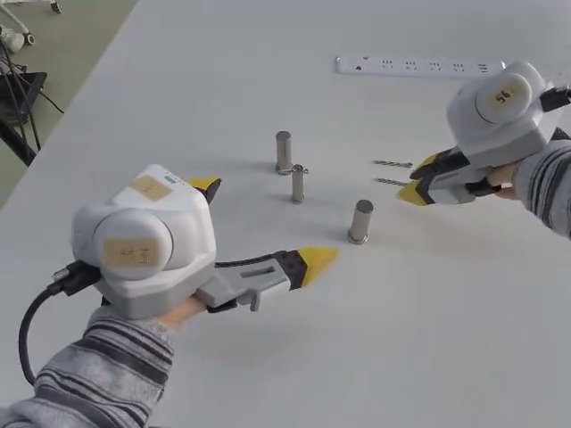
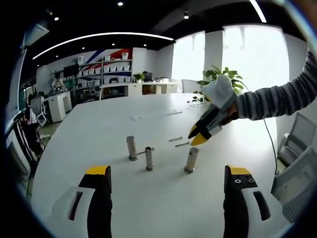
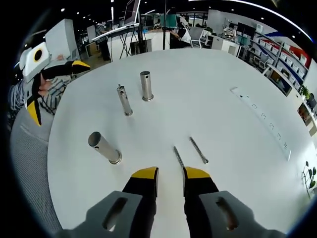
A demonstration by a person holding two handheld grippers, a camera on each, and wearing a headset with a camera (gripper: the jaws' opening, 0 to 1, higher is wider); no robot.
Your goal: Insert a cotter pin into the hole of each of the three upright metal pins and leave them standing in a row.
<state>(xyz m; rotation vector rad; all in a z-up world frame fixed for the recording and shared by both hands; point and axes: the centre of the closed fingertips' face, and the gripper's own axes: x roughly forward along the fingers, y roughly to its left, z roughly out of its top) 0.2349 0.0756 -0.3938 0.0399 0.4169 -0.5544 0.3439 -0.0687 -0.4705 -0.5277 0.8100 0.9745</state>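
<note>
Left gripper [image 1: 263, 221]: fingers wide apart, empty, over the worktop [image 1: 401, 339].
Three metal pins [image 1: 298, 183] stand upright mid-worktop; two cotter pins [image 1: 393, 163] lie flat just off the right gripper [image 1: 417, 178], fingers narrowly apart.

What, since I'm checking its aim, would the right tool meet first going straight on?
Probably the nearer cotter pin, lying on the table just ahead of the right tool; its height above the table is unclear.

left tool [image 1: 261, 222]: jaws wide apart | right tool [image 1: 419, 178]: jaws narrowly parted | both hand-held
</note>
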